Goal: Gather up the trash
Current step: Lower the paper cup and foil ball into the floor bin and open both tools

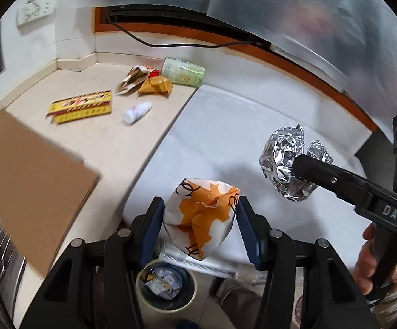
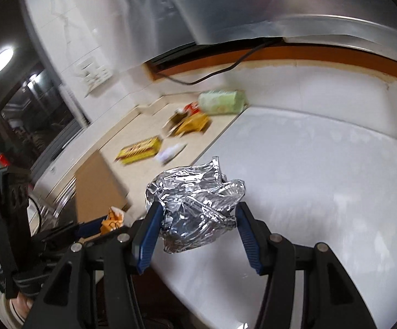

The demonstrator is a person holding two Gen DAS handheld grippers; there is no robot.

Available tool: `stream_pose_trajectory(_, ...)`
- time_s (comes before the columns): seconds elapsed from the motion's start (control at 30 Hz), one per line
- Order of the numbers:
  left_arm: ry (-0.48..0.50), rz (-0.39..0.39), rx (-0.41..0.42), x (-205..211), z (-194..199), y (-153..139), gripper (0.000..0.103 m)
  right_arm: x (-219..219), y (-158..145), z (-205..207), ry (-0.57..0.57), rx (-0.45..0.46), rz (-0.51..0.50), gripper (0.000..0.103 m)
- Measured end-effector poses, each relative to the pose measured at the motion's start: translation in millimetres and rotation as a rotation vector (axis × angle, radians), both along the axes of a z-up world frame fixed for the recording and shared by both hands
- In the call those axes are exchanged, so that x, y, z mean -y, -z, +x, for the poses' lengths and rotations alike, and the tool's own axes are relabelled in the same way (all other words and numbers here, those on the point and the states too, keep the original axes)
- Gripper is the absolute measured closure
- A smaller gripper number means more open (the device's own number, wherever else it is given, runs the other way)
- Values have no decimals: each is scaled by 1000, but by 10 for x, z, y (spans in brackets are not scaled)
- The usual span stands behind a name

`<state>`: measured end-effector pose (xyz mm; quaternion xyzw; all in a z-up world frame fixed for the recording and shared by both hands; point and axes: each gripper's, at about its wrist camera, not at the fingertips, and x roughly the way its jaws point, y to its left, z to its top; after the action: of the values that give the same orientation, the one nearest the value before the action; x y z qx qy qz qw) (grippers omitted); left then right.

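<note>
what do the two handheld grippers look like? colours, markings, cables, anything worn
Both are matte black frames with silver pivot pins and two fingers faced with ribbed blue pads. The left gripper shows this in its own view, as the right gripper does in its own. From the left view, the right one carries white "DAS" lettering on a pistol-style handle with a thin black cable trailing. The hand shows a light cuff.

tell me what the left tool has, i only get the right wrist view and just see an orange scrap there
observer: The left tool is shut on a crumpled orange and white wrapper.
operator: any bin nearby
observer: Yes, an open bin with scraps inside shows below the left tool.
operator: foil ball ok
observer: Seen side-on, the foil ball sticks out past the right tool at its tip.
</note>
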<state>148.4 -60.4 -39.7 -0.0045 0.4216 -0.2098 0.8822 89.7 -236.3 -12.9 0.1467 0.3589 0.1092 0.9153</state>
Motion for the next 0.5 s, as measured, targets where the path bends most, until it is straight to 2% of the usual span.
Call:
stream_pose_trajectory(0.23, -26, 4, -2, -286, -644, 344, 51, -409, 247, -607, -91, 6, -77, 48)
stream_pose_trajectory(0.5, -44, 28, -107, -478, -1026, 1119, 51, -794, 877, -891, -200, -58, -236, 48)
